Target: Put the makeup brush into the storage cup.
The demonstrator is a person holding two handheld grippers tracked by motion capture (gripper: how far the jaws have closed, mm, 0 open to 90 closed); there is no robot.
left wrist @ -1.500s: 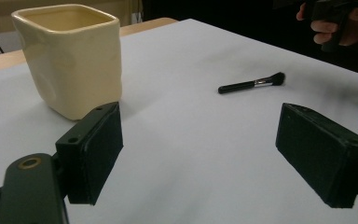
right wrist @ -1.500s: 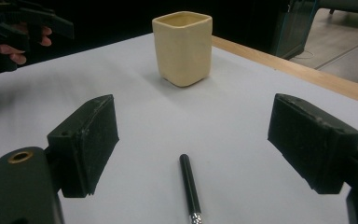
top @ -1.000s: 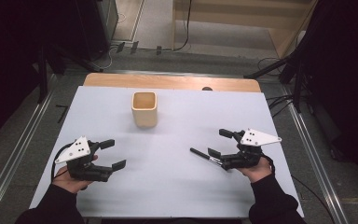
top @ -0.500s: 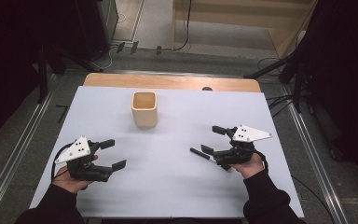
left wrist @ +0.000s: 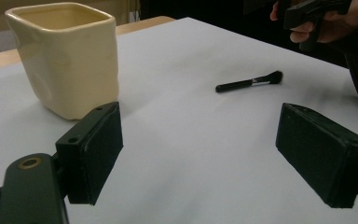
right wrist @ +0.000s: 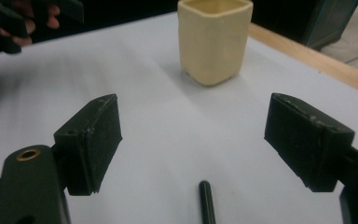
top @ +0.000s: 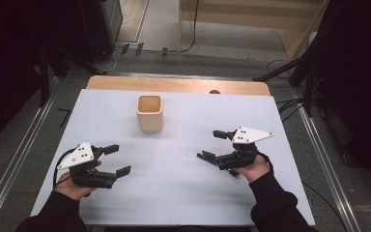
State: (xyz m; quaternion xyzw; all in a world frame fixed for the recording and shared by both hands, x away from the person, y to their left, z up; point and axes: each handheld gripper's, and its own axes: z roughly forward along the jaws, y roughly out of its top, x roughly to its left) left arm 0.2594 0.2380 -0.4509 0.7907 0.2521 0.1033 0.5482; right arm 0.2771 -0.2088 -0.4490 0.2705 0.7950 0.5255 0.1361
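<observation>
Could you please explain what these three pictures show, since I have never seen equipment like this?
There is no robot here. A person sits at a white table and holds a hand-held grasping tool in each hand: the left tool and the right tool. The high view looks down from above the person. The other two pictures come from cameras riding on each tool, looking out between its two black jaws. On the table stands a cream, square-sided cup, upright. A small black makeup brush lies flat near the right tool, its handle end just between that tool's jaws. Both tools are open and hold nothing.
</observation>
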